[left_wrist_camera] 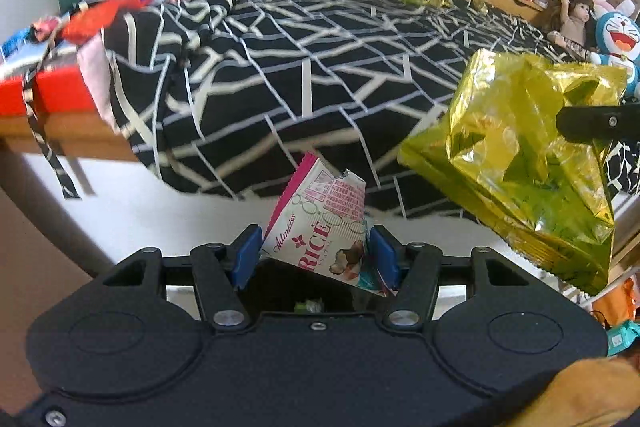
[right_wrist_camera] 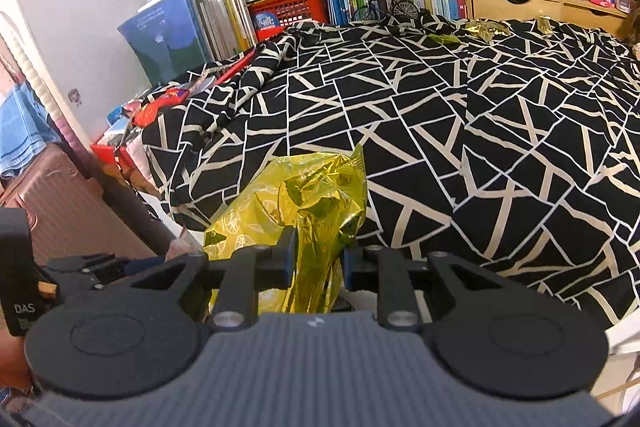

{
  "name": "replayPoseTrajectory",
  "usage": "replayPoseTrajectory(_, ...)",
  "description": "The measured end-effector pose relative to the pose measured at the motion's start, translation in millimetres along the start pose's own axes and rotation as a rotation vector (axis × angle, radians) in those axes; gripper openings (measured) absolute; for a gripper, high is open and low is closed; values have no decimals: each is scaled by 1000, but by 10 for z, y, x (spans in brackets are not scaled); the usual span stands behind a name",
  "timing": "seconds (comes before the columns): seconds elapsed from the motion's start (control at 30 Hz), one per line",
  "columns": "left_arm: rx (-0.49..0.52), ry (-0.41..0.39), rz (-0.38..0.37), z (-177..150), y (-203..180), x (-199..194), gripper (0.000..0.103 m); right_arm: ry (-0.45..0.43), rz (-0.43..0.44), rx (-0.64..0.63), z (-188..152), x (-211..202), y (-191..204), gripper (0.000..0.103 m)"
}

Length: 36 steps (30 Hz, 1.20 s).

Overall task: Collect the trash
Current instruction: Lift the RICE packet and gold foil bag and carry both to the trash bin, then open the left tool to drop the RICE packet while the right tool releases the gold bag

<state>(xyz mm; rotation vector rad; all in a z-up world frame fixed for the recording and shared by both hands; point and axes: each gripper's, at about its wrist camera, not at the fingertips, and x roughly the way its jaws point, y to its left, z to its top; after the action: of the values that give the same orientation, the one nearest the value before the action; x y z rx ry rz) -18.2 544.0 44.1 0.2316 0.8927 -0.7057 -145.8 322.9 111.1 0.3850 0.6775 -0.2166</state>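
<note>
Left gripper (left_wrist_camera: 316, 257): clamped on a white-and-pink rice snack wrapper (left_wrist_camera: 324, 227), blue pads pressing both sides, torn top edge sticking up past the fingers.
Right gripper (right_wrist_camera: 318, 259): closed on a crumpled gold foil bag (right_wrist_camera: 308, 203), pinched at its middle; same bag hanging at the right of the left wrist view (left_wrist_camera: 516, 163), one black finger across it.
Position: both pieces lifted clear of the black-and-white patterned cloth (right_wrist_camera: 460, 131), held just off its near edge.
Bin: nothing clearly identifiable as one; a dark opening with a scrap of green sits directly under the left jaws, possibly a container, cannot tell.
Remaining litter: small gold and green wrappers (right_wrist_camera: 486, 27) at the far side of the cloth, near the wooden drawer unit (right_wrist_camera: 532, 1); red wrappers (right_wrist_camera: 160, 107) on the cloth's left edge.
Step in hand: carrying two picked pieces toward disposal, judged from both grips being full.
Next move: bringing each piece over the receptacle and parting the jaws, probably one at a time so the large foil bag does not catch on the other gripper; then back for the far pieces.
</note>
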Motion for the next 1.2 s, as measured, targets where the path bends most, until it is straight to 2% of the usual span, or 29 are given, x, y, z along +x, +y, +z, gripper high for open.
replayPoseTrajectory(0.43,-11,21,-6,23,40,138,62,23,-8,-15,-22,61,62,27)
replayPoseTrajectory(0.53,-13,22,-10,48,48,156,64,23,-10,-15,-14,79,63,27)
replayPoseTrajectory(0.63,-17,28,-6,63,45,178,73,21,-9,-15,-13,90,61,27)
replayPoseTrajectory(0.77,-19,44,-8,65,39,201,78,25,-6,-16,0,109,61,27)
replayPoseTrajectory(1.07,-31,70,-19,78,67,227,86,21,-7,-13,44,150,51,27)
replayPoseTrajectory(1.2,-22,66,-3,85,67,208,87,22,1,-17,33,163,63,27)
